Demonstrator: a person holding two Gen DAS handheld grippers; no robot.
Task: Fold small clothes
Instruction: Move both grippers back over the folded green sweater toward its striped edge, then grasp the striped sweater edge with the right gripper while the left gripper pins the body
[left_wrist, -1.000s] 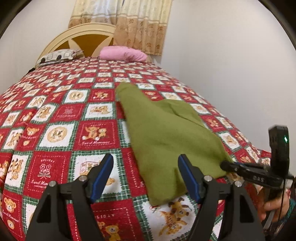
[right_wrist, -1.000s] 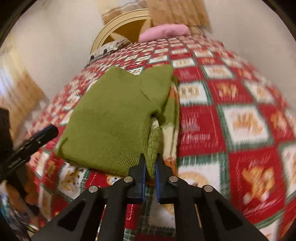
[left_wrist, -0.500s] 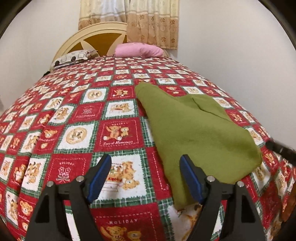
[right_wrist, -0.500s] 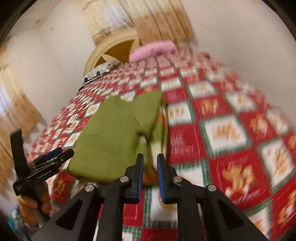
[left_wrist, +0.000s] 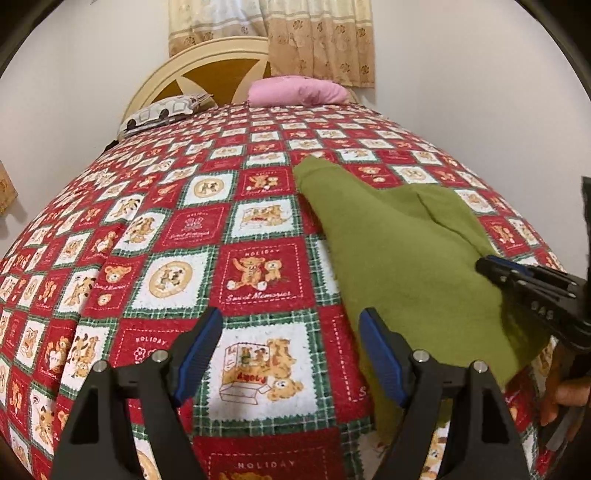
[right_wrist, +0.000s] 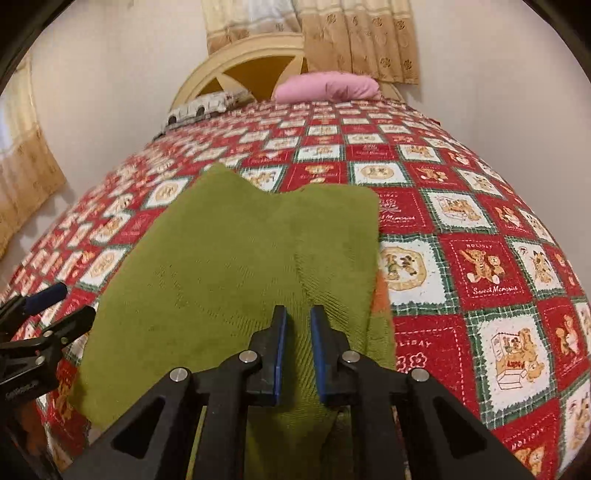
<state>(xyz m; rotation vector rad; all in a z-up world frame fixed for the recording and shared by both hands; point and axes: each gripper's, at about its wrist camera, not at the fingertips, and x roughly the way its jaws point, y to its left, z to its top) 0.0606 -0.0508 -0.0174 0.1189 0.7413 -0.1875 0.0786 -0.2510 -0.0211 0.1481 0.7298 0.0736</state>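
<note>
A second ago the right tool pinched a raised edge of the green garment; now its blue pads stand a little apart with nothing between them, so the grip is released. The garment lies flat on the bed just ahead of and partly under that tool, a narrower panel folded over along its right side, and the pinched ridge is gone. From this I judge one fold has just been laid down and let go.

The left tool has its pads wide apart and holds nothing. In its view the garment now sits ahead and to its right, with the near edge touching or passing behind the right pad; it has drifted rightward as this tool swung left over bare quilt. The right tool shows at the far right, over the cloth.

The next fold likely needs both tools back at an edge.
</note>
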